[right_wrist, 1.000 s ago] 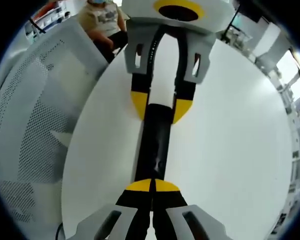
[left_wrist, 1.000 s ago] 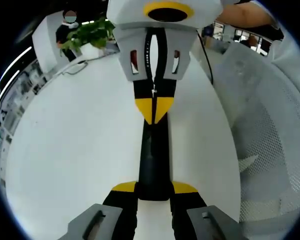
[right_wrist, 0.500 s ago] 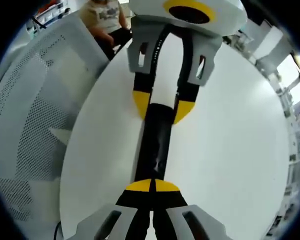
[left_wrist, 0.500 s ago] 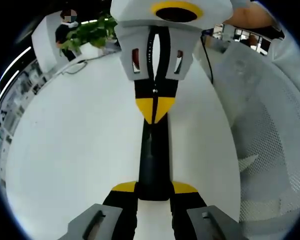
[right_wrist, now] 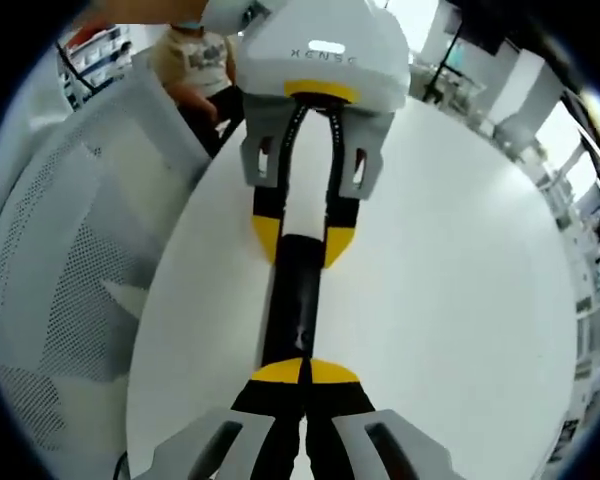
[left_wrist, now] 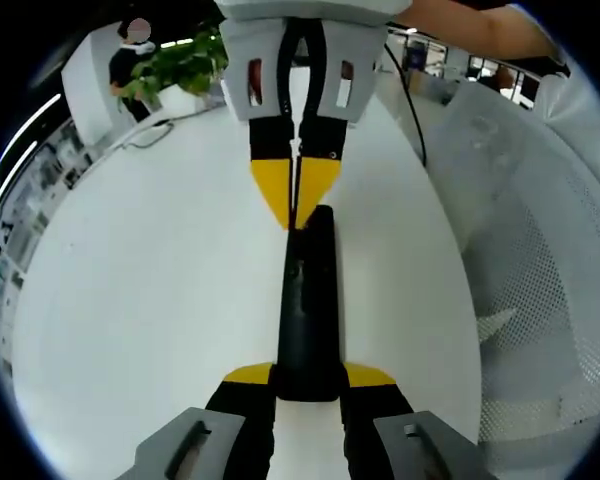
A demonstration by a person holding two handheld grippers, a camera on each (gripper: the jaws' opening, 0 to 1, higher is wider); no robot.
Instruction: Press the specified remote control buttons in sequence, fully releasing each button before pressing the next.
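While the left gripper [left_wrist: 307, 372] is clamping the black remote control [left_wrist: 308, 300] over the white table [left_wrist: 140, 300], the right gripper [left_wrist: 295, 200], jaws together, is touching its far end; presses remaining cannot be judged.

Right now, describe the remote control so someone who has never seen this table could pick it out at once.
Start at the round white table with the white perforated chair at its edge. Between the two claws lies the remote control, gripped at one end by the left claw, while the shut right claw points its yellow tips at the other end. It is the one long, slim black bar on the white top.
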